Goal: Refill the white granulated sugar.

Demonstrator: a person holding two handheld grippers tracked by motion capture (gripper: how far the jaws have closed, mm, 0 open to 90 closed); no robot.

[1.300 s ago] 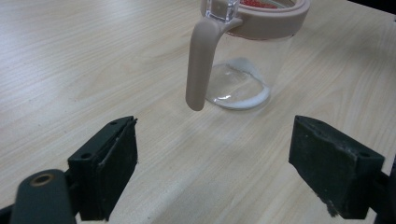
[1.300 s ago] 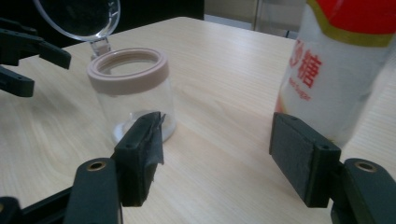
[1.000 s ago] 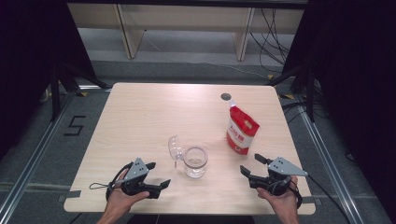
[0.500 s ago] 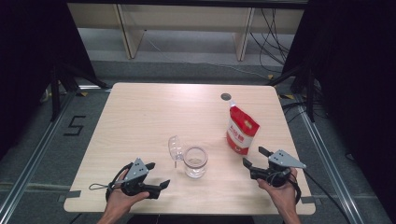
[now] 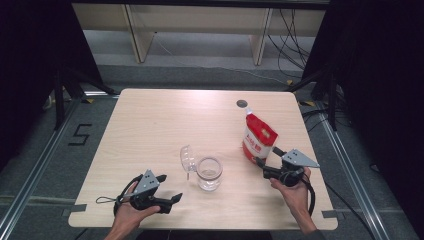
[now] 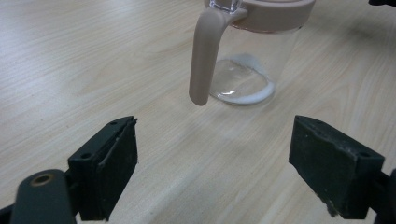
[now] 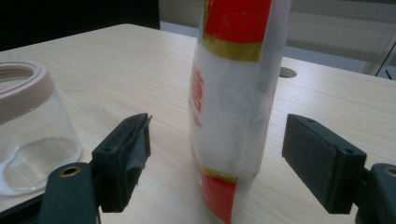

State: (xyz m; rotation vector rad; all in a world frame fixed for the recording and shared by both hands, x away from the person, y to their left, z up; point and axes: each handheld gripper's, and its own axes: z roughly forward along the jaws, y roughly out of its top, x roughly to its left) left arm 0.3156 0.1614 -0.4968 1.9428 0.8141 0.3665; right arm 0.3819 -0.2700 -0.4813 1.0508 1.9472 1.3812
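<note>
A red and white pouch [image 5: 259, 138] stands upright at the table's right. My right gripper [image 5: 266, 157] is open at its near lower side. In the right gripper view the pouch [image 7: 233, 102] rises in the gap of the right gripper [image 7: 223, 151], touching neither jaw. A clear glass jar [image 5: 208, 173] with a beige rim stands near the front middle, its clear lid [image 5: 186, 157] flipped open to the left. My left gripper [image 5: 169, 189] is open, low at the front left, pointing at the jar [image 6: 250, 60] with its beige handle [image 6: 204, 51]. The left gripper [image 6: 219, 168] holds nothing.
The light wooden table [image 5: 150, 130] has a round grey cable port [image 5: 242, 103] at its far right. Black metal frames and cables stand on the floor around it. A thin white ring shows at the jar's bottom.
My right gripper has moved forward and left, up to the pouch's near side. The left gripper, the jar and the pouch have stayed put.
</note>
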